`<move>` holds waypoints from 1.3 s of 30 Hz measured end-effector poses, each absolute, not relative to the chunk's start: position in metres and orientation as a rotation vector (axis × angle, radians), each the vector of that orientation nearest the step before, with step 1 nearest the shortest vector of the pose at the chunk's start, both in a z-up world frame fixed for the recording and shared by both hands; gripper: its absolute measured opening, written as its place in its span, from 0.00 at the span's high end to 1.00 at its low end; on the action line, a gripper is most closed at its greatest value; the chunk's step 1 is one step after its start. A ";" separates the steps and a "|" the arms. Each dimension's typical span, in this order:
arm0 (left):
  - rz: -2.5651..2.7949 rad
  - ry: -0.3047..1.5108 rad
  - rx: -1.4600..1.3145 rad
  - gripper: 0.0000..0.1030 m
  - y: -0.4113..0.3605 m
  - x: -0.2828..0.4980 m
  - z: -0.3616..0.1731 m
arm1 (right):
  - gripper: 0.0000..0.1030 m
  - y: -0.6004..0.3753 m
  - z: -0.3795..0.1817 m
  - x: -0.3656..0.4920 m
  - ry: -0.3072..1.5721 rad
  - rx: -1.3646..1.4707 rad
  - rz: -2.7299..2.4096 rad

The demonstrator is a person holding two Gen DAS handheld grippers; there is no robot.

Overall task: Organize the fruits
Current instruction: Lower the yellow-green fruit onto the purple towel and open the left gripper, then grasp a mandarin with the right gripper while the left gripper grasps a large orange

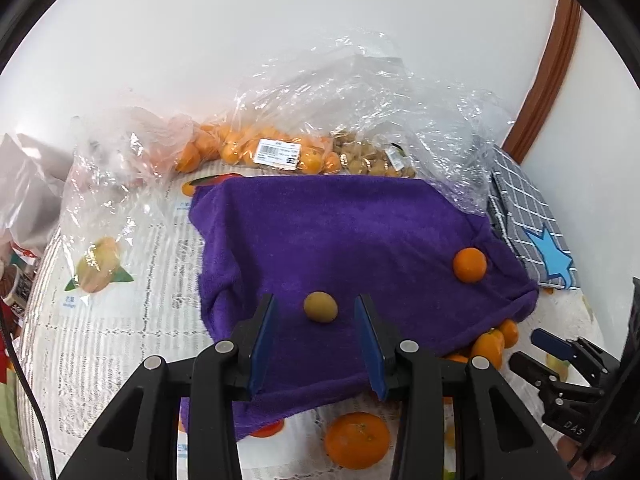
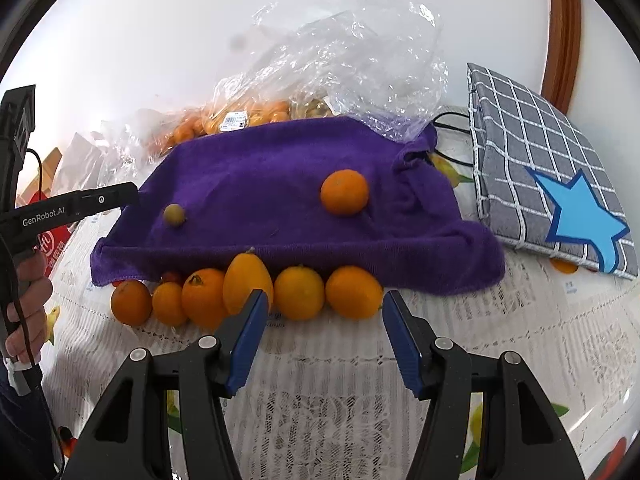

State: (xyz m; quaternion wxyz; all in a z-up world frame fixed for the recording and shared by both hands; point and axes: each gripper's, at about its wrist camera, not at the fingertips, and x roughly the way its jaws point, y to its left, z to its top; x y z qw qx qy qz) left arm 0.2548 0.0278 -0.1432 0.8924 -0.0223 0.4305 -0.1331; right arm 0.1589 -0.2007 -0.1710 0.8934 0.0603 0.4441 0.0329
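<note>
The left gripper [image 1: 316, 322] hangs over the purple towel [image 1: 352, 248] with its blue pads spread wide apart, holding nothing. A small brownish-green fruit [image 1: 320, 307] sits on the towel right between the two fingertips, clear of both pads. Ahead and to that gripper's right, an orange [image 1: 469, 265] rests on the towel near its right edge, well apart from the small fruit. Beyond the towel's far edge lies a clear plastic bag of oranges [image 1: 256, 148] with a white label, and beside it a crinkled bag of small tan fruit [image 1: 366, 158]. Below the gripper, just off the towel's near edge, one more orange [image 1: 356, 440] lies on the lace-covered counter [image 1: 104, 344].

The right gripper [image 2: 324, 300] is also open — pads far apart, empty — and hovers low above the counter [image 2: 328, 364]. Just ahead of its fingertips a row of orange and yellow fruits [image 2: 248, 294] lines the towel's [image 2: 256, 176] near edge; a longish yellow fruit [image 2: 246, 278] sits just past the left pad. Farther ahead, on the towel, lie the orange [image 2: 344, 192] and, off to the left, the small brownish-green fruit [image 2: 174, 214]. To the right of this gripper leans a grey checked cushion [image 2: 532, 148] with a blue star — apart from the fruit.
</note>
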 end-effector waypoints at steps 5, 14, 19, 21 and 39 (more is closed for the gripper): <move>-0.253 0.881 -0.044 0.63 0.032 0.256 -0.142 | 0.42 -0.201 -0.168 0.155 0.914 0.114 0.055; -0.172 0.883 -0.047 0.63 0.048 0.239 -0.141 | 0.51 -0.205 -0.181 0.158 0.953 0.046 0.066; -0.149 0.892 -0.047 0.63 0.054 0.223 -0.141 | 0.67 -0.219 -0.193 0.164 0.985 0.030 0.061; -0.147 0.906 -0.062 0.63 0.056 0.216 -0.144 | 0.67 -0.223 -0.194 0.165 0.984 0.047 0.087; -0.188 0.998 -0.155 0.59 0.025 0.177 -0.168 | 0.69 -0.220 -0.198 0.181 0.968 0.044 0.226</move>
